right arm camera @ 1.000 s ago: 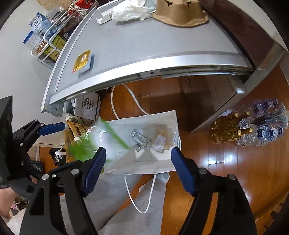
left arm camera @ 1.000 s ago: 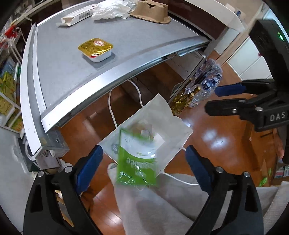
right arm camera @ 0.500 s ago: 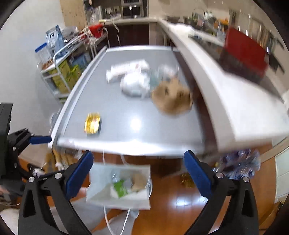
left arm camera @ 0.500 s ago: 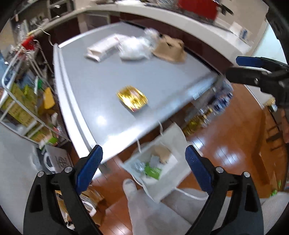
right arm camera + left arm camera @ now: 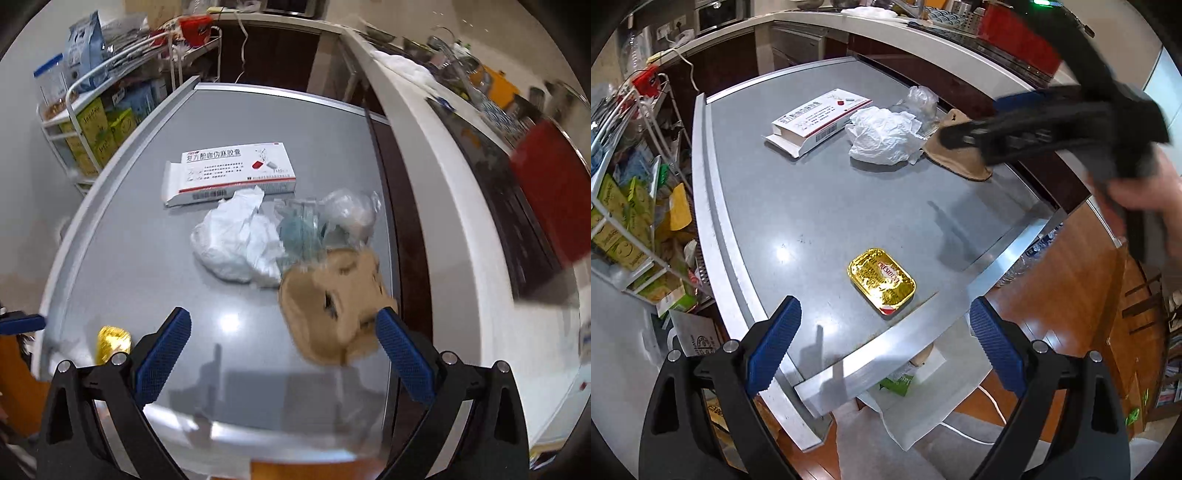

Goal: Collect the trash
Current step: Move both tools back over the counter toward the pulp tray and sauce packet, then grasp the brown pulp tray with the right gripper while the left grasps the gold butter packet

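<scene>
Left wrist view: a gold foil butter tub (image 5: 882, 281) is seen lying flat on the grey worktop (image 5: 812, 206), close to its near metal edge. This tub is taken as the landmark. Farther back from the tub, toward the far side of the worktop, a crumpled white plastic wrapper (image 5: 882, 134) is seen, with a white medicine box (image 5: 818, 122) to its left and a brown pulp cup carrier (image 5: 960, 157) to its right. A clear plastic wrapper (image 5: 921, 101) is bunched behind the white one. Below the worktop edge nearest the tub, a white bag (image 5: 923, 402) is seen on the wooden floor, with a green packet (image 5: 899, 380) lying inside it.

The left gripper (image 5: 884, 334) is held over the near edge just in front of the tub; its jaws are spread wide and nothing is held between them. The right gripper (image 5: 1027, 122) is seen blurred, well beyond the tub over the cup carrier.

Through the right wrist camera, the right gripper (image 5: 282, 343) is shown with its jaws spread wide and empty, the cup carrier (image 5: 332, 302) lying just ahead of the right fingertip. The tub (image 5: 112, 341) appears at lower left, well apart from the white wrapper (image 5: 236, 243), the clear wrapper (image 5: 332, 218) and the medicine box (image 5: 231, 173).
</scene>
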